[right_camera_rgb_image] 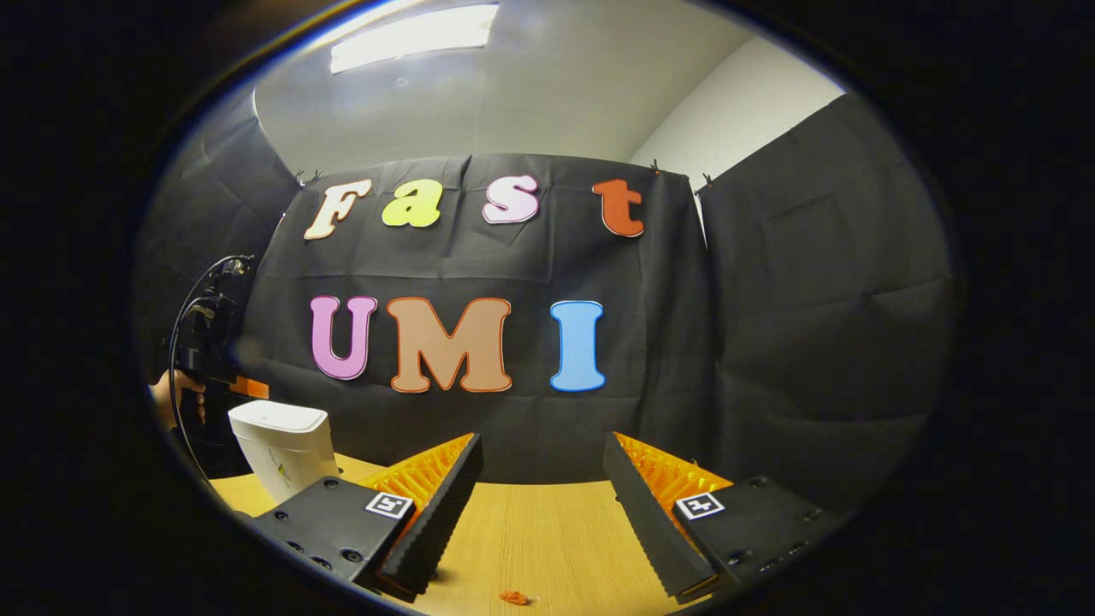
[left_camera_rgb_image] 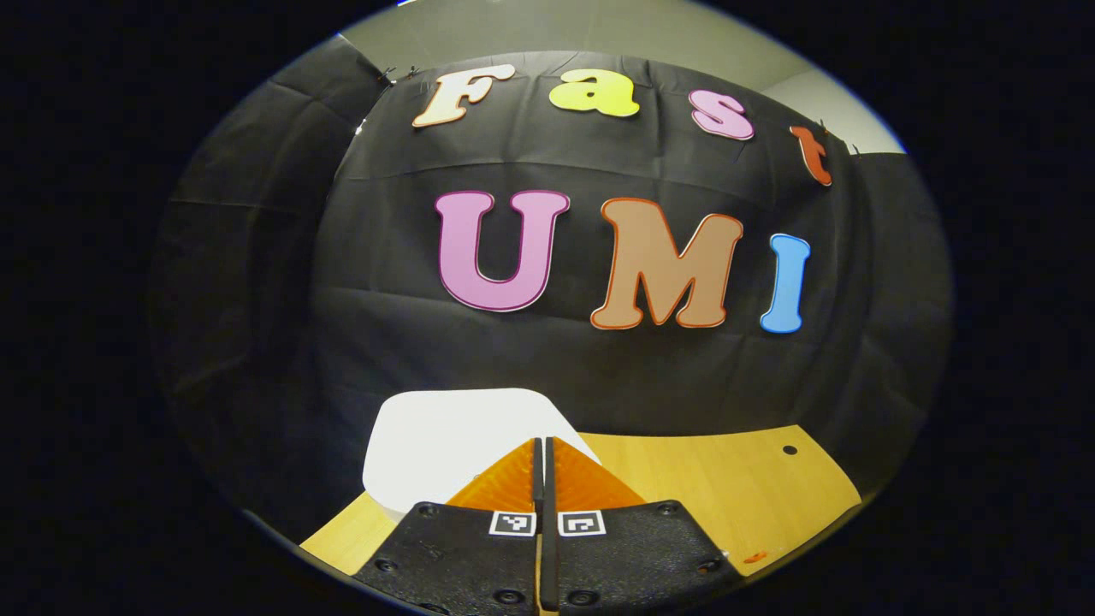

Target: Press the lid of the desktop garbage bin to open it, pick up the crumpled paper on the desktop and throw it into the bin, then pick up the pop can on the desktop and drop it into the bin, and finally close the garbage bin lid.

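Note:
The white desktop bin (right_camera_rgb_image: pixel 282 449) stands on the wooden table (right_camera_rgb_image: pixel 530 530) at the left in the right gripper view, its lid down. In the left gripper view the bin's flat white lid (left_camera_rgb_image: pixel 445 445) lies just beyond and under my left gripper (left_camera_rgb_image: pixel 543 443), whose fingers are pressed together with nothing between them. I cannot tell whether they touch the lid. The right gripper view shows the left gripper (right_camera_rgb_image: pixel 244 387) behind and above the bin, held by a hand (right_camera_rgb_image: pixel 175 398). My right gripper (right_camera_rgb_image: pixel 543 445) hovers open over the table, right of the bin, holding nothing.
A small orange scrap (right_camera_rgb_image: pixel 513 597) lies on the table near the front edge, also seen as an orange scrap (left_camera_rgb_image: pixel 754 558) in the left gripper view. A round hole (left_camera_rgb_image: pixel 789 449) marks the tabletop's far right corner. Black cloth walls close the back and sides.

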`<state>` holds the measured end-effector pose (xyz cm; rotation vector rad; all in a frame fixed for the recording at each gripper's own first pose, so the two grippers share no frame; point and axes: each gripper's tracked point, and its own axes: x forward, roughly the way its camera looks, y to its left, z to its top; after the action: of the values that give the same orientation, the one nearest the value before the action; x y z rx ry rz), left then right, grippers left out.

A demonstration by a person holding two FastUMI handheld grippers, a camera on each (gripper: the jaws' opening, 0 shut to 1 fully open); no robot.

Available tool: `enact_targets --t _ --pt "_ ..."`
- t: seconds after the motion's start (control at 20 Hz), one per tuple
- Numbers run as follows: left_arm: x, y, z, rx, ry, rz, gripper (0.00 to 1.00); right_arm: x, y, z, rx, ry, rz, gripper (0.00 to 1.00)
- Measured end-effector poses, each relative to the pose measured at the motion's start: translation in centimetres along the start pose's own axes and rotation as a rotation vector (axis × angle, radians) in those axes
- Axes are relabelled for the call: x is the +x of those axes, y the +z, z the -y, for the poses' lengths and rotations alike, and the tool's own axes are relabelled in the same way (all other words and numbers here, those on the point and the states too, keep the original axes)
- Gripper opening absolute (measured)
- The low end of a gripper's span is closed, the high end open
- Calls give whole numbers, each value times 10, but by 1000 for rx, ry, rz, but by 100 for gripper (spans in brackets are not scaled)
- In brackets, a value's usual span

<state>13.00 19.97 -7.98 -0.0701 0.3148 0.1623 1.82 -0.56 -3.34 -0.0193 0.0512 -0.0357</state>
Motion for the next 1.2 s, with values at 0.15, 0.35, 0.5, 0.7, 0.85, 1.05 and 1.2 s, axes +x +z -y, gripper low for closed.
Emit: enact_targets --t 0.15,0.35,0.5,0.7,0.85,1.05,1.2 --pt "16 -12 -13 -6 6 -26 0 0 -5 -9 -16 -6 -20 95" --pt "28 -28 -22 -27 17 -65 0 3 -6 -17 -32 -8 -29 95" --pt "30 -40 -25 -24 26 -79 0 6 -9 -23 -42 -2 -40 95" --pt "32 -46 -30 -87 60 -65 0 11 -13 -29 -40 12 -58 96" --pt "29 -34 -27 31 81 40 0 10 -7 -32 -20 38 -48 96" --pt "25 -3 -20 89 113 114 0 11 -1 -21 -29 52 -26 96" --pt "10 30 -7 65 105 192 26 9 2 -12 -19 67 -18 99"
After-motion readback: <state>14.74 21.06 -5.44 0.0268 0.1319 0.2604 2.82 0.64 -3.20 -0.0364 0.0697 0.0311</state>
